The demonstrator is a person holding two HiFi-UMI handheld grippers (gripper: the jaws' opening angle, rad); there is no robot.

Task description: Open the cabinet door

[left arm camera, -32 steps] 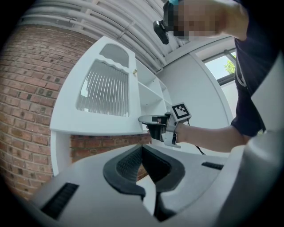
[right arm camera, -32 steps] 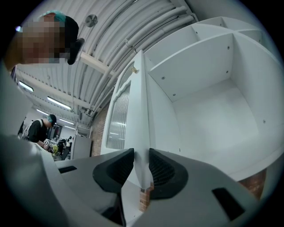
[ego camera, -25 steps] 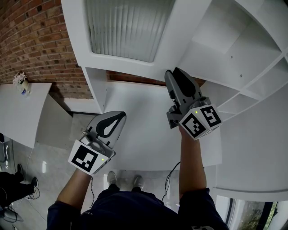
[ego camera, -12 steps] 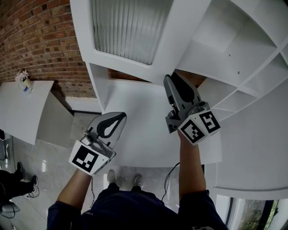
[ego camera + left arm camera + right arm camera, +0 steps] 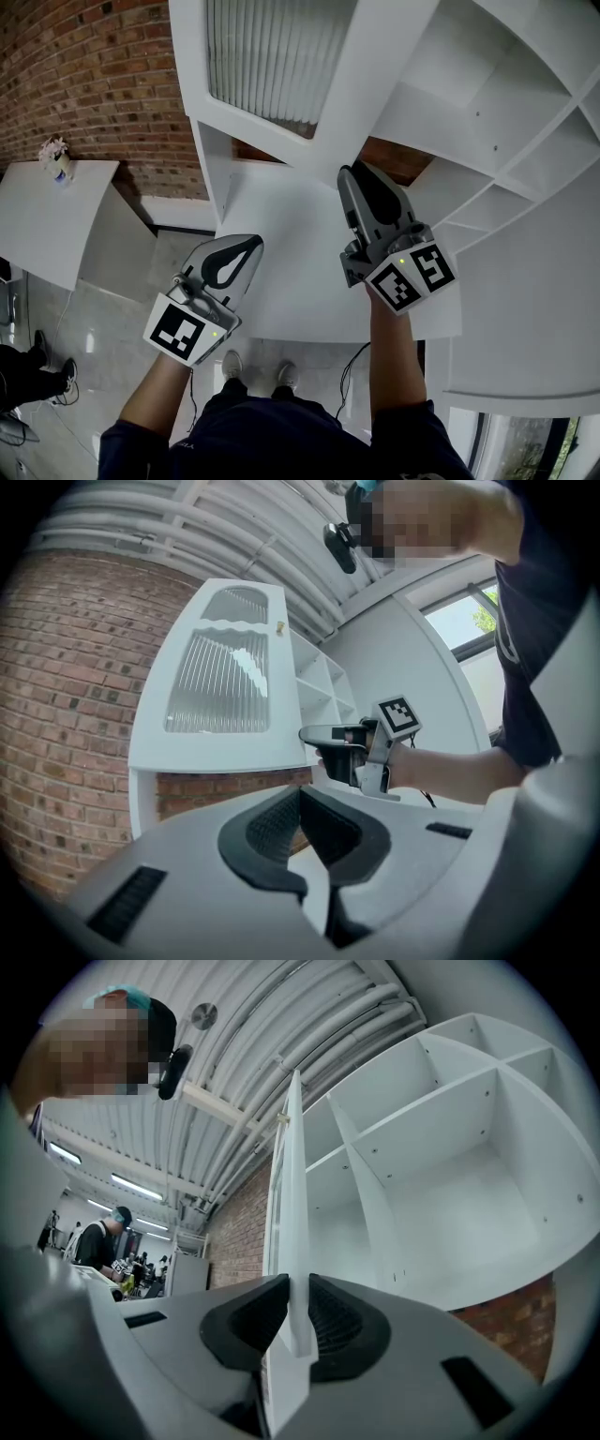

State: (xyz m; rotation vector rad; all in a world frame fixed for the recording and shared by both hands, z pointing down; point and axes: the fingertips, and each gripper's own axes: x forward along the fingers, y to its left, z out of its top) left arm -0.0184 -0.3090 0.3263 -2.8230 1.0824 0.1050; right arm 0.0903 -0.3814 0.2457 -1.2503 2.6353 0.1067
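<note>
Your R gripper (image 5: 361,185), jaws just been closing, clamps the bottom edge of the white cabinet door (image 5: 352,89) w/ ribbed glass panel, which stands ajar left of the white shelf cabinet (image 5: 487,117). L gripper (image 5: 246,246) is clenched, empty, near-left.

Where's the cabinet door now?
In the head view, the white cabinet door with ribbed glass is top centre, left of the open white shelves; its edge sits in the right hand-held gripper, whose jaws have just been closing.

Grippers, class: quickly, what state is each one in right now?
Left gripper: closed, holding nothing.
Right gripper: fingers have just been closing, and are now clamped on the edge of the door.
</note>
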